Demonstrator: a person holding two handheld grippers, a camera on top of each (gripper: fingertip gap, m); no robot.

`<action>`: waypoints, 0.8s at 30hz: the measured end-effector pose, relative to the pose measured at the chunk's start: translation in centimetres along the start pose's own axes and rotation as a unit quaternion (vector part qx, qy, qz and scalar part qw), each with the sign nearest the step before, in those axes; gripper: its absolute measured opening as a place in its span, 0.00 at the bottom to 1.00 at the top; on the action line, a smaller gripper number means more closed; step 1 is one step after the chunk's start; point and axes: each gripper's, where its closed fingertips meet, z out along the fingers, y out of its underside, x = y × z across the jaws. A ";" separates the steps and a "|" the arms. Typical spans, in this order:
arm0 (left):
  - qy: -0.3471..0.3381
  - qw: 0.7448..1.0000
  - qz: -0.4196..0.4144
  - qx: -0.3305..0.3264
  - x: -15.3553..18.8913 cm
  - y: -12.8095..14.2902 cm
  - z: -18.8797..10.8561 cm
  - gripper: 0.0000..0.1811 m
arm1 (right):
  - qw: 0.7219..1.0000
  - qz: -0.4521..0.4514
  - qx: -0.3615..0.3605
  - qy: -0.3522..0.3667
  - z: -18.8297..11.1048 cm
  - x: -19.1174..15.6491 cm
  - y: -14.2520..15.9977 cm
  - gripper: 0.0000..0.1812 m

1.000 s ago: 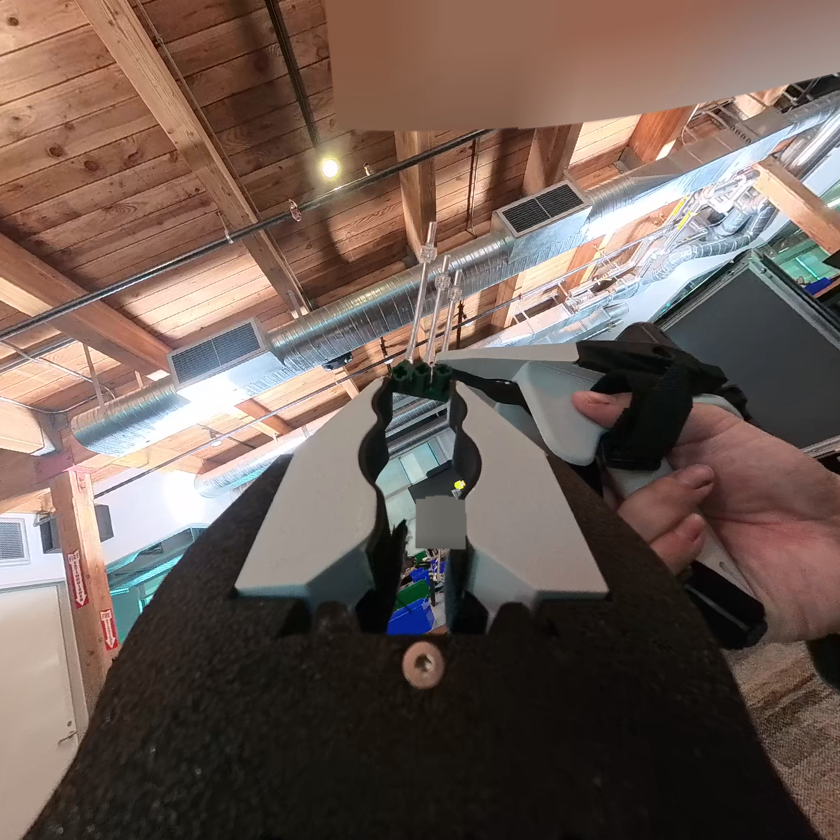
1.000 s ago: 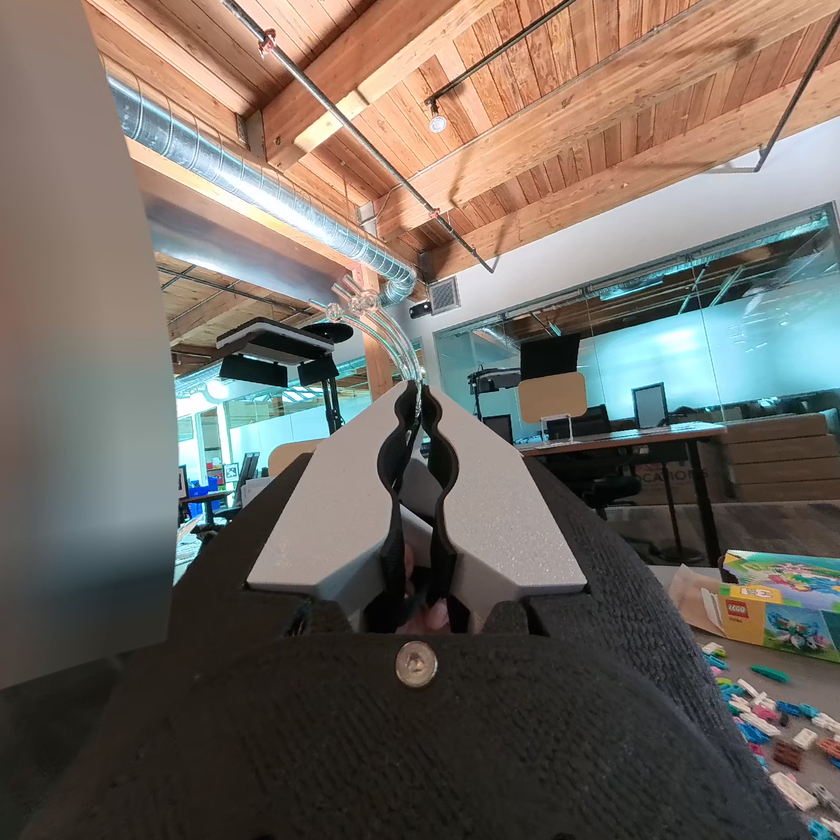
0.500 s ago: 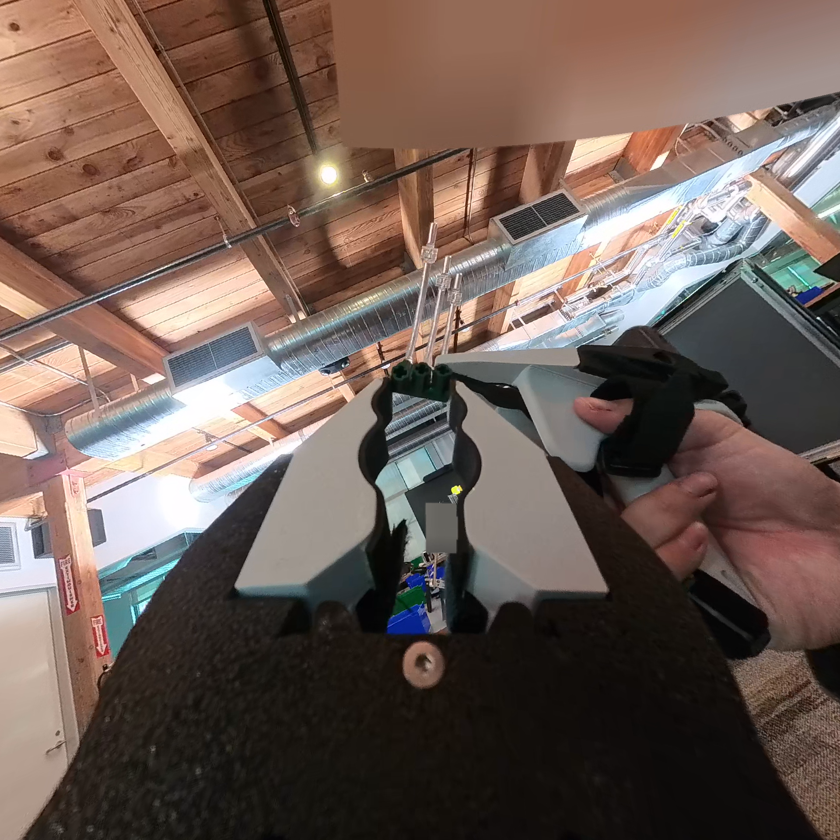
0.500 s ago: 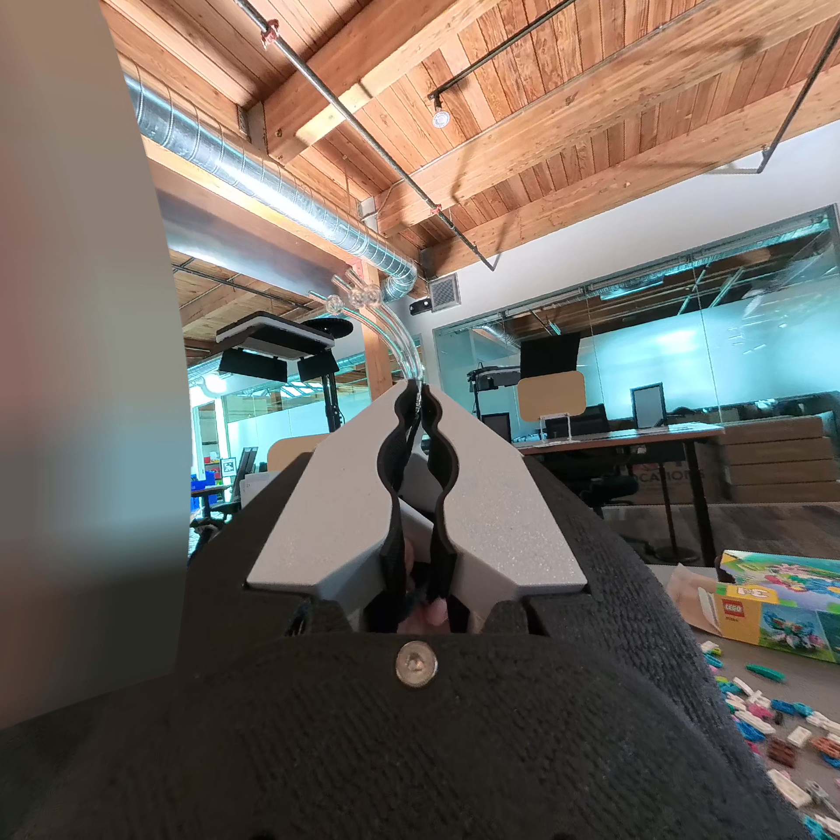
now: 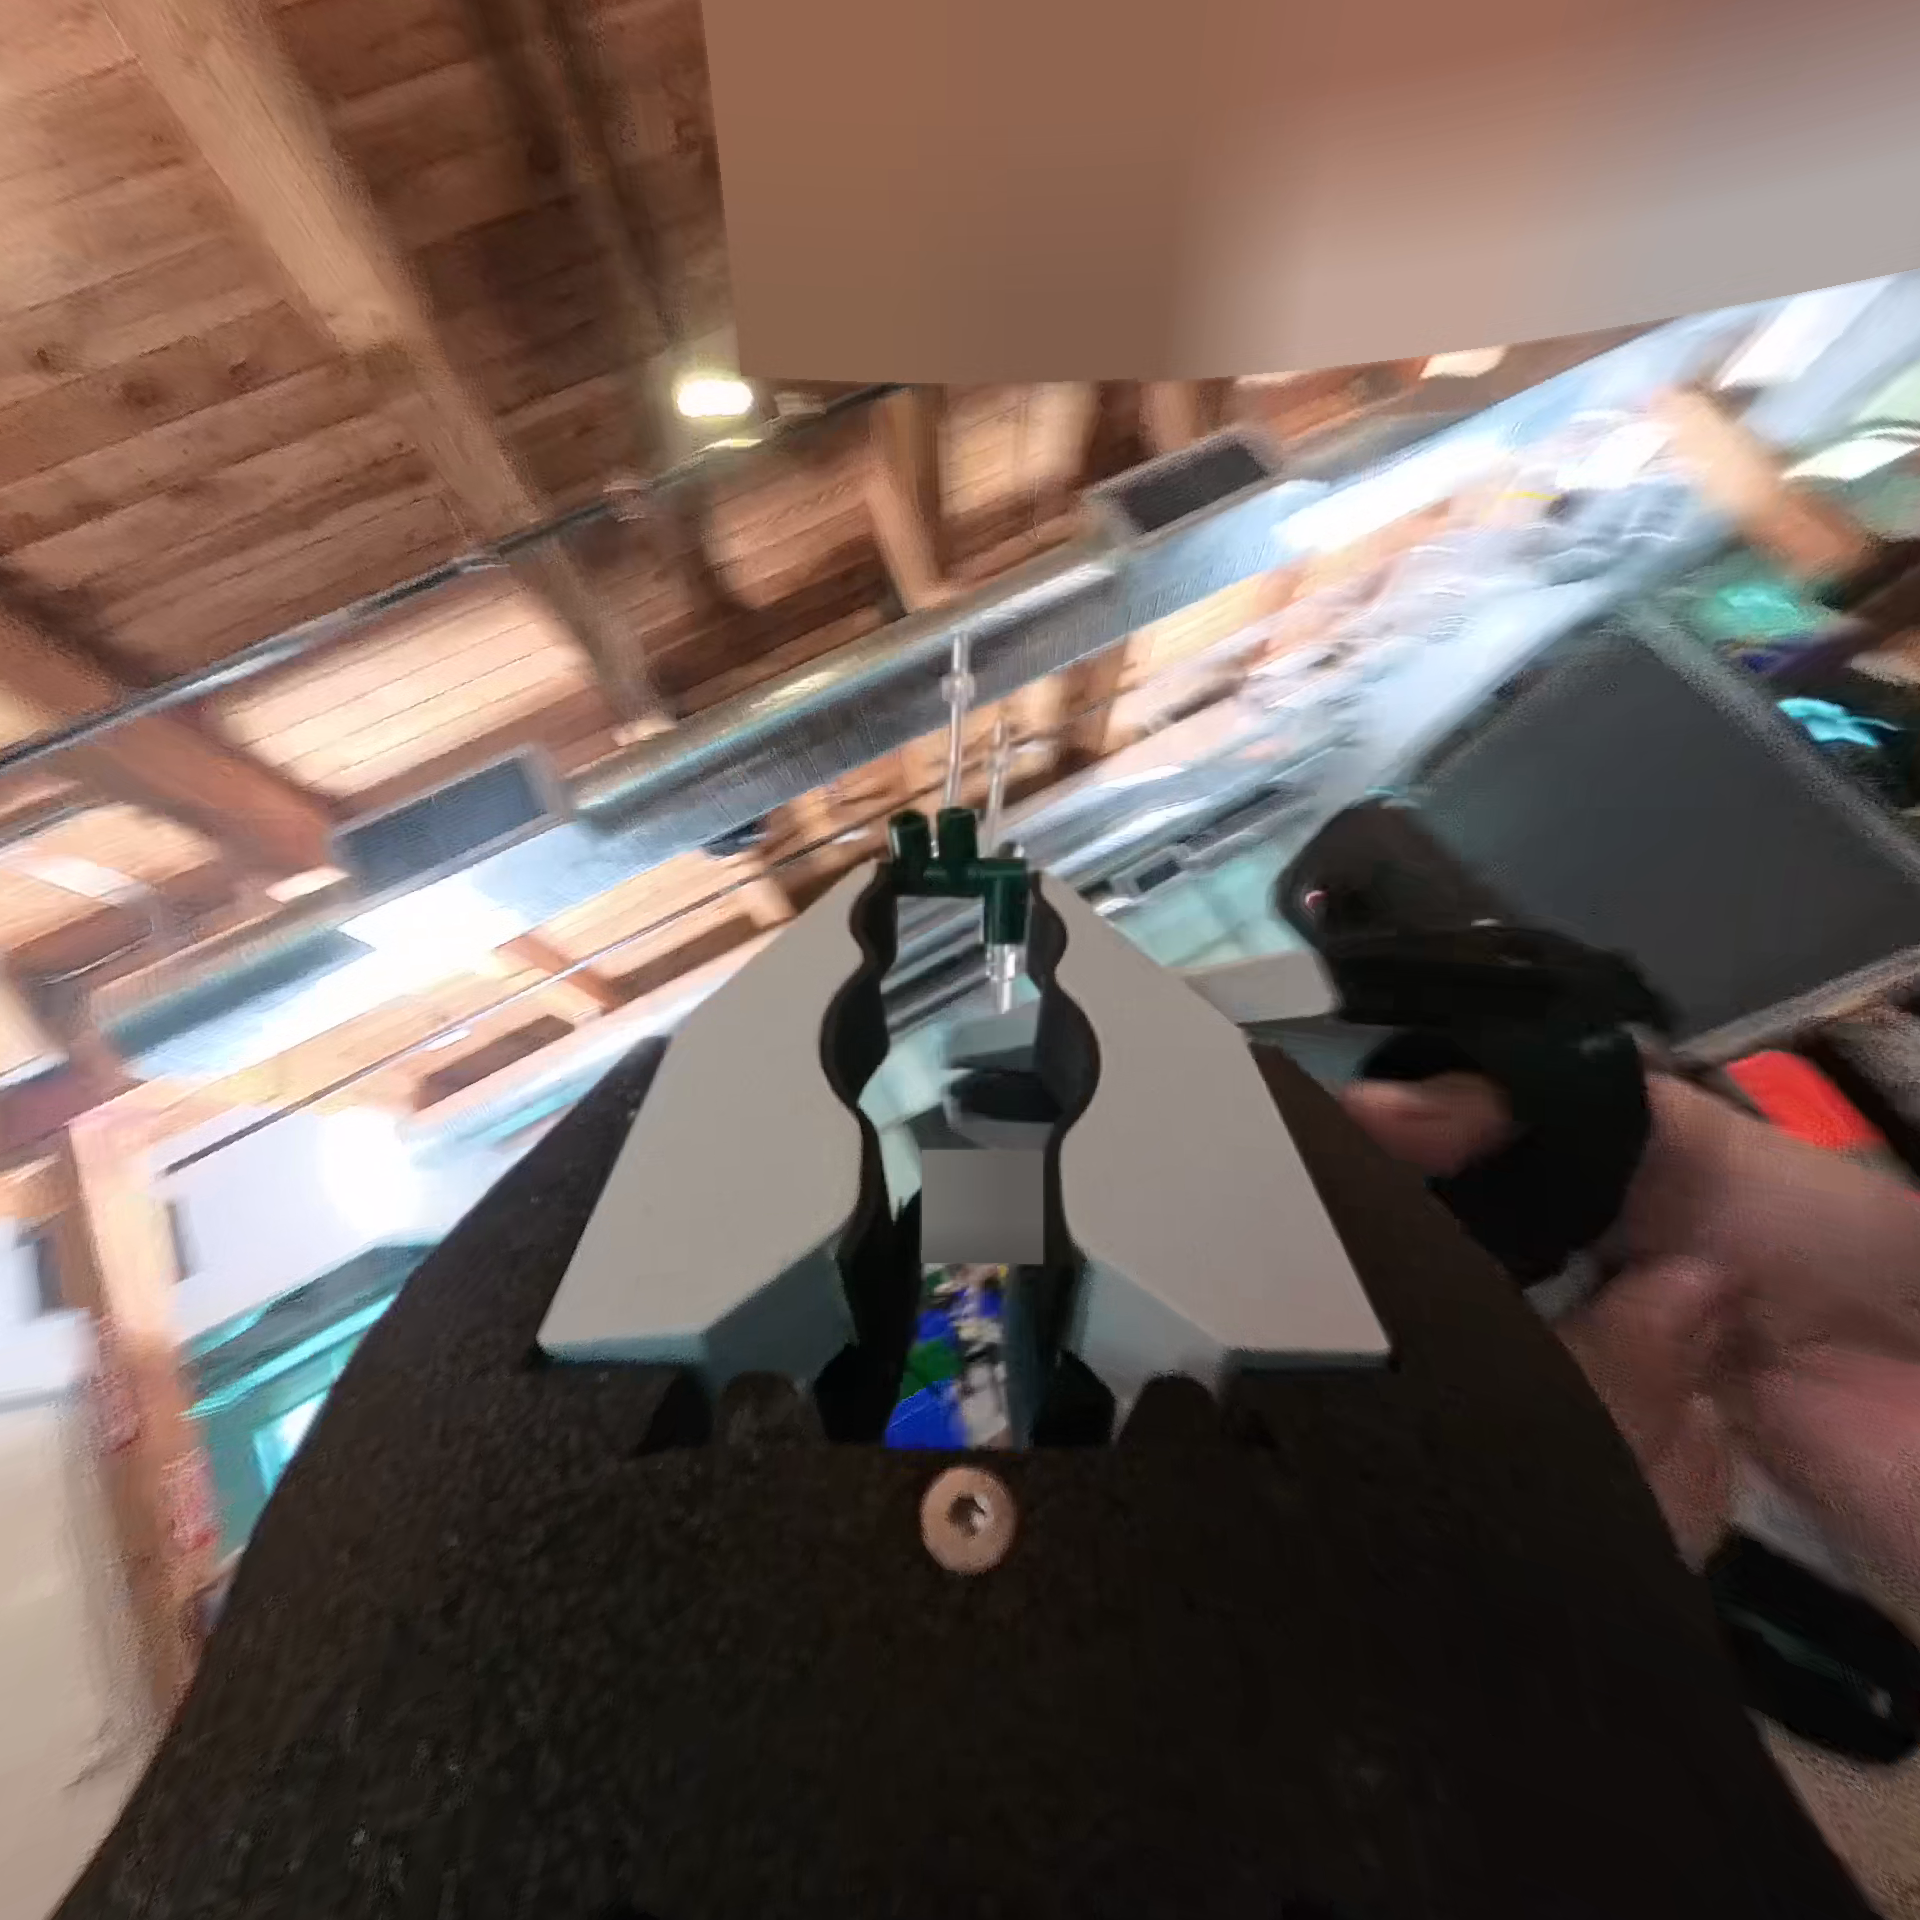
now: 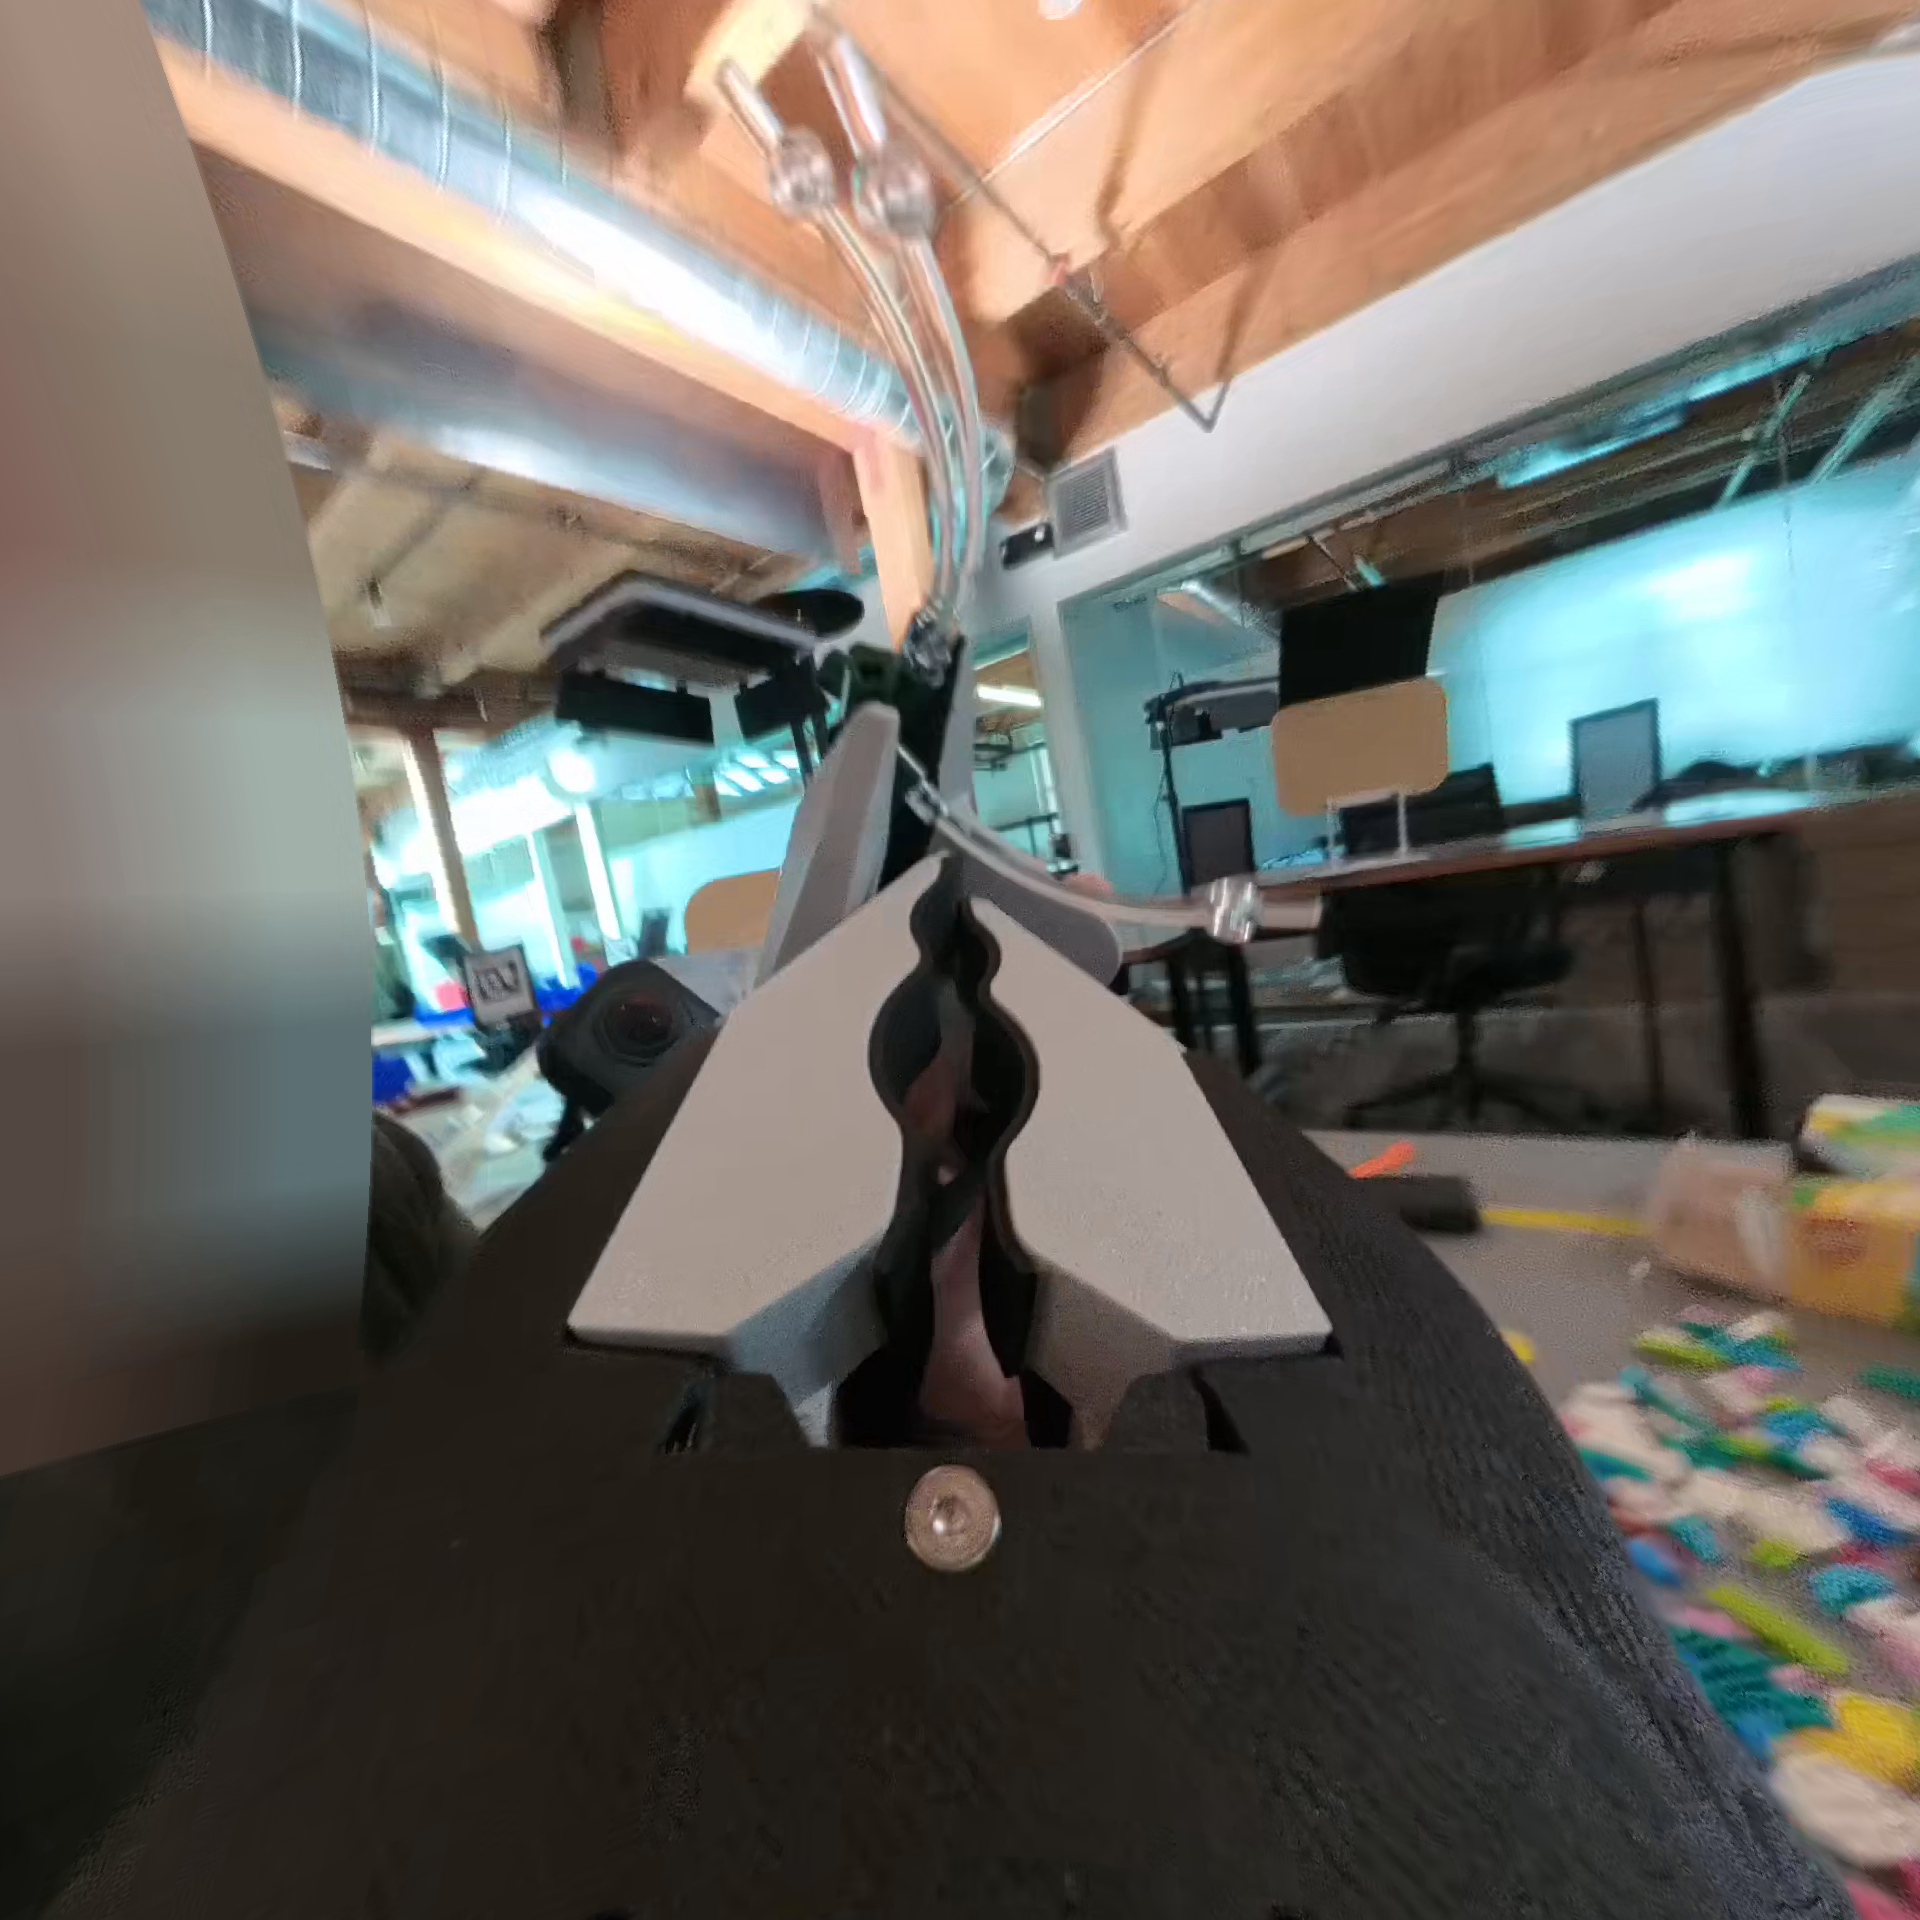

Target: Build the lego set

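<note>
Dark green studded lego piece (image 5: 951, 871) pinched at left gripper (image 5: 958, 883) tips, thin clear stems (image 5: 961, 717) sticking up. Right gripper (image 6: 954, 871) clamped on one clear curved stem (image 6: 1081, 909) (ball-ended, glossy). Loose pastel bricks (image 6: 1756, 1538) scattered on grey table (image 6: 1558, 1278), far right; blurred.

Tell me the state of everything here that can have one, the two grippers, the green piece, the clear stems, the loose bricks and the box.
Left gripper: shut on the green piece.
Green piece: held at the fingertips, one end bent downward.
Clear stems: two stand up from the green piece.
Third clear stem: bent sideways, pinched by the right gripper.
Right gripper: shut on that stem.
Loose bricks: scattered on the table, blurred.
Box: lying on the table.
</note>
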 end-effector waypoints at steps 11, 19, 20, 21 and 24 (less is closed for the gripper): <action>-0.032 0.999 -0.043 -0.007 -1.6 1.9 -0.6 0.12 | 0.995 -0.068 0.001 0.066 0.4 3.2 -0.3 0.00; -0.011 0.977 -0.205 0.063 -3.1 0.7 -1.2 0.12 | 0.989 -0.103 0.053 0.096 -0.5 3.5 -2.5 0.00; -0.009 0.974 -0.216 0.068 -3.3 0.6 -1.2 0.12 | 0.989 -0.101 0.057 0.096 -0.6 3.5 -2.7 0.00; -0.005 0.972 -0.224 0.071 -3.3 0.5 -1.3 0.12 | 0.989 -0.100 0.058 0.095 -0.6 3.5 -2.7 0.00; 0.000 0.967 -0.243 0.079 -3.4 0.3 -1.3 0.12 | 0.990 -0.096 0.063 0.086 -0.5 3.1 -2.9 0.00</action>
